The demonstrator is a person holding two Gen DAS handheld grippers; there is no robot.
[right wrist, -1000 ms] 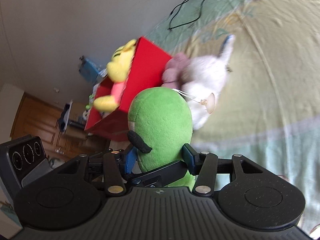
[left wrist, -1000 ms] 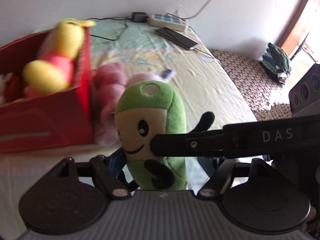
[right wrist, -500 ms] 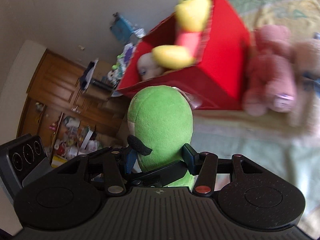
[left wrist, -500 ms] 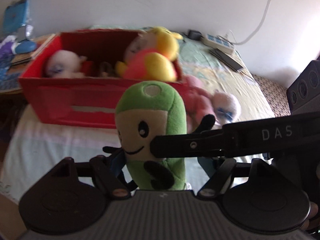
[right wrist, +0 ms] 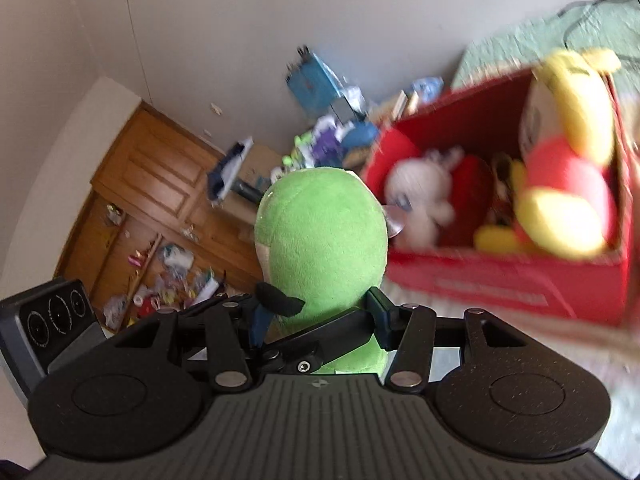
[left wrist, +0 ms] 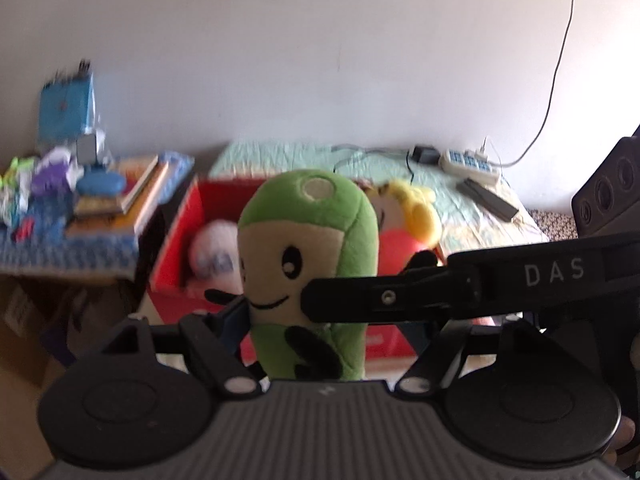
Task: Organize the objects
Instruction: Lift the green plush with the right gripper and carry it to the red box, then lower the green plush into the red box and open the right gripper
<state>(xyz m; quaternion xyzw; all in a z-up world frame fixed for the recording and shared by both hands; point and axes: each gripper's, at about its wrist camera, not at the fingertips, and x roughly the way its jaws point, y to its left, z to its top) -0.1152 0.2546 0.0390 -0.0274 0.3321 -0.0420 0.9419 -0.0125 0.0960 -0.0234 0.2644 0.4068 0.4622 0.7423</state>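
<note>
- The green plush toy [left wrist: 310, 256] stands upright between both sets of tongs, held up in the air in front of the red box [left wrist: 176, 240].
- The left gripper [left wrist: 320, 320] is closed on the toy's lower body, its blue pads pressing in from either side; the smiling face looks back at this camera.
- The right gripper [right wrist: 318, 314] is clamped on the same toy from behind, so its own view shows the toy's plain green back [right wrist: 322, 240].
- One of the right gripper's fingers [left wrist: 440, 292], marked DAS, crosses the toy's front in the left wrist view.
- The red box sits on the bed [left wrist: 452, 200], open at the top.
- Inside it lie a white plush [right wrist: 420, 200] and a yellow and red plush [right wrist: 568, 184].
- A cluttered side table [left wrist: 80, 216] stands beside the box, and a power strip [left wrist: 470, 164] rests at the bed's far end.
</note>
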